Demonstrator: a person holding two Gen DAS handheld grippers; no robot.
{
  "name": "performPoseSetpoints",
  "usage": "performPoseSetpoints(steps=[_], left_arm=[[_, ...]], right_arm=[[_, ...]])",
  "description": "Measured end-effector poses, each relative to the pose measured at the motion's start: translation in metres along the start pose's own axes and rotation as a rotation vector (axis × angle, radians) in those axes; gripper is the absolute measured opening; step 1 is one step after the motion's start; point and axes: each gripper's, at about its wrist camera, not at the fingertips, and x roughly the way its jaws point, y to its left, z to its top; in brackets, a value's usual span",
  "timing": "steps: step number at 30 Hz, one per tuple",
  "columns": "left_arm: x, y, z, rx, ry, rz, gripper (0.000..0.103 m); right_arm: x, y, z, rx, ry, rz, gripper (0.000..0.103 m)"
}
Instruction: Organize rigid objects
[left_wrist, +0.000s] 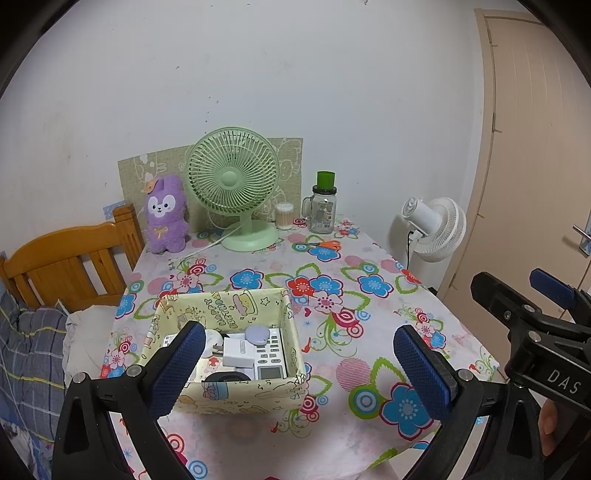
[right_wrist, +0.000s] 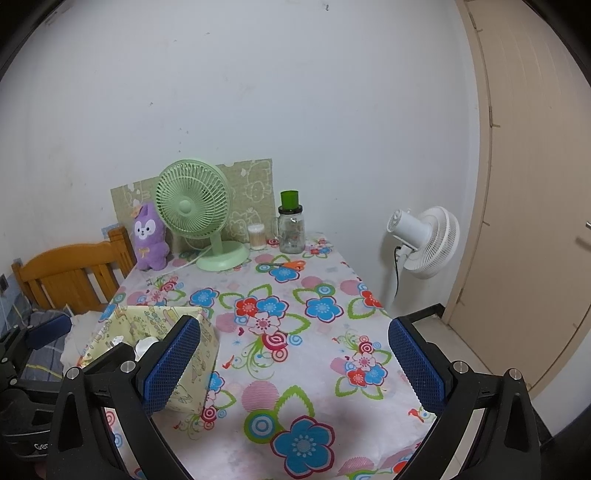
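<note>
Currently, left wrist view: left gripper (left_wrist: 299, 350) has its jaws spread wide, nothing between the blue pads, touching nothing. It hangs above the near edge of the table (left_wrist: 369, 306), which wears a floral cloth. Directly ahead, near the left pad, sits the storage box (left_wrist: 229, 397), pale yellow with cartoon print, open top, upright. Inside: a white remote (left_wrist: 271, 356) lying flat along the right wall, a white charger plug (left_wrist: 238, 350) beside it, a small lilac round disc (left_wrist: 258, 336) resting on top, a black item at the front that I can't identify. Right gripper (left_wrist: 535, 317) shows at the right edge, black frame with blue tip; jaw state can't be read from this view.

Right wrist view: right gripper (right_wrist: 293, 362) also wide apart, empty, over bare tablecloth right of the box. Box (right_wrist: 192, 380) sits just behind the left pad, near the table's left edge; only white odds and ends peek out here.

Back of table, both views: green desk fan (left_wrist: 232, 184), purple plush rabbit (left_wrist: 166, 218) left of it, cotton swab tub (left_wrist: 284, 216), glass jar (left_wrist: 322, 212) with a green cup on its lid, orange-handled scissors (left_wrist: 325, 244) in front. White floor fan (right_wrist: 424, 240) stands off the table by the door (right_wrist: 535, 221).
</note>
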Motion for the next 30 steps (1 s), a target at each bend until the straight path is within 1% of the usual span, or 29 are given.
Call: performPoseSetpoints(steps=[30], left_arm=[[0.0040, 0.0042, -0.0007, -0.013, 0.012, -0.006, 0.103]], right_arm=[[0.0052, 0.0011, -0.0017, 0.016, 0.017, 0.010, 0.103]])
